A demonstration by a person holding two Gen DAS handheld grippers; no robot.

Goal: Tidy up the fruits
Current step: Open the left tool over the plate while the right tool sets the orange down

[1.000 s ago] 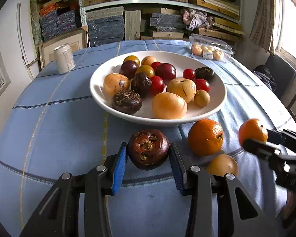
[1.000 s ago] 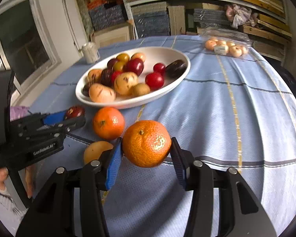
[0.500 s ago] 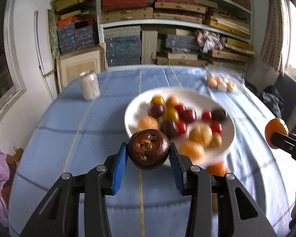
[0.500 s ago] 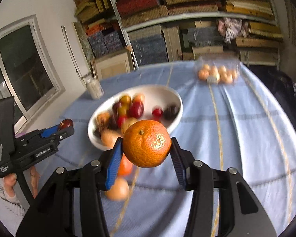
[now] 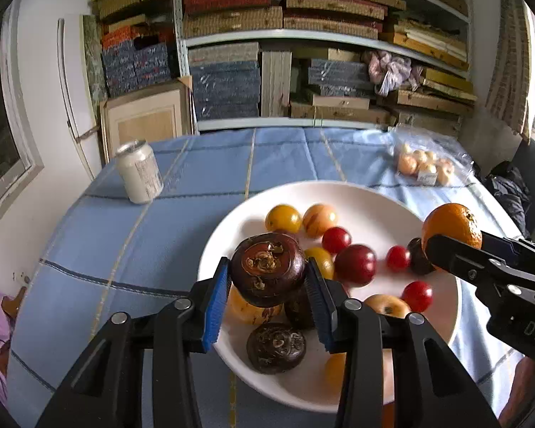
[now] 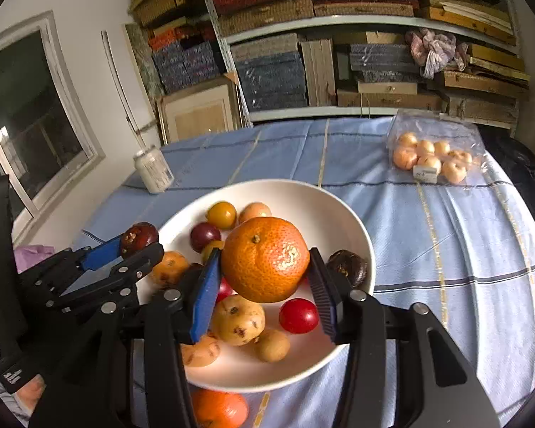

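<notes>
A dark fruit (image 5: 267, 269) is clamped between the blue pads of the left gripper (image 5: 267, 285), held in the air above the near-left part of the white bowl (image 5: 371, 192). An orange (image 6: 265, 259) is pinched the same way in the right gripper (image 6: 264, 285), stem end up, held over the middle of the bowl. Both fruits are clear of the pile below. Both grippers are angled downward toward the bowl, side by side, the right one seen at the right edge of the left wrist view with the orange at its tip. In the right wrist view the left gripper is seen at the left, with the dark fruit at its tip over the bowl's left rim. Part of a hand (image 6: 32, 392) is glimpsed under it. The bowl is filled with mixed fruit: red, yellow, tan and dark ones. Another orange fruit (image 6: 219, 408) is lying on the blue cloth (image 6: 463, 249) just in front of the bowl. A can (image 5: 139, 173) is standing upright on the cloth beyond the bowl to the left, and a clear bag of small pale fruit (image 6: 433, 158) is lying far right.
</notes>
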